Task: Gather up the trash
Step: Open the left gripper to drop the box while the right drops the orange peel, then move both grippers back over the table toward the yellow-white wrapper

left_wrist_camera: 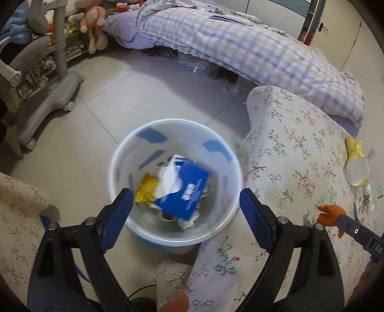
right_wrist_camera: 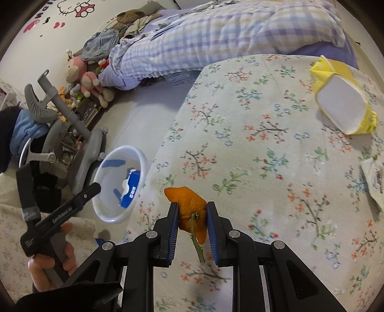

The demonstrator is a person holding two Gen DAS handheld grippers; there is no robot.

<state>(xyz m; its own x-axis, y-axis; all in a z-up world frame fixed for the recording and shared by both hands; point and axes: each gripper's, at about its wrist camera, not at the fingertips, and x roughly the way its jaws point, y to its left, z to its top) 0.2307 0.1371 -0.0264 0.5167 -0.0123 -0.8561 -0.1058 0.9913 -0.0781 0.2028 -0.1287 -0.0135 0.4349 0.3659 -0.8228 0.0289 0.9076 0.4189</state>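
A white trash bin (left_wrist_camera: 120, 153) stands on the floor beside a floral-covered surface (left_wrist_camera: 300, 148). In it lie a blue tissue pack (left_wrist_camera: 187, 189) and a yellow wrapper (left_wrist_camera: 146, 189). My left gripper (left_wrist_camera: 186, 201) is open and empty, right above the bin. My right gripper (right_wrist_camera: 192, 211) is shut on an orange peel (right_wrist_camera: 189, 204) with a green stem, above the floral cover. The peel also shows in the left wrist view (left_wrist_camera: 330, 213). A yellow carton (right_wrist_camera: 343, 96) lies on the cover at the far right. The bin (right_wrist_camera: 141, 156) sits left of my right gripper.
A grey chair base (left_wrist_camera: 48, 100) stands left of the bin. A bed with a checked quilt (left_wrist_camera: 240, 43) is behind. Stuffed toys (left_wrist_camera: 93, 21) sit at the far wall. A white paper (right_wrist_camera: 374, 180) lies at the cover's right edge.
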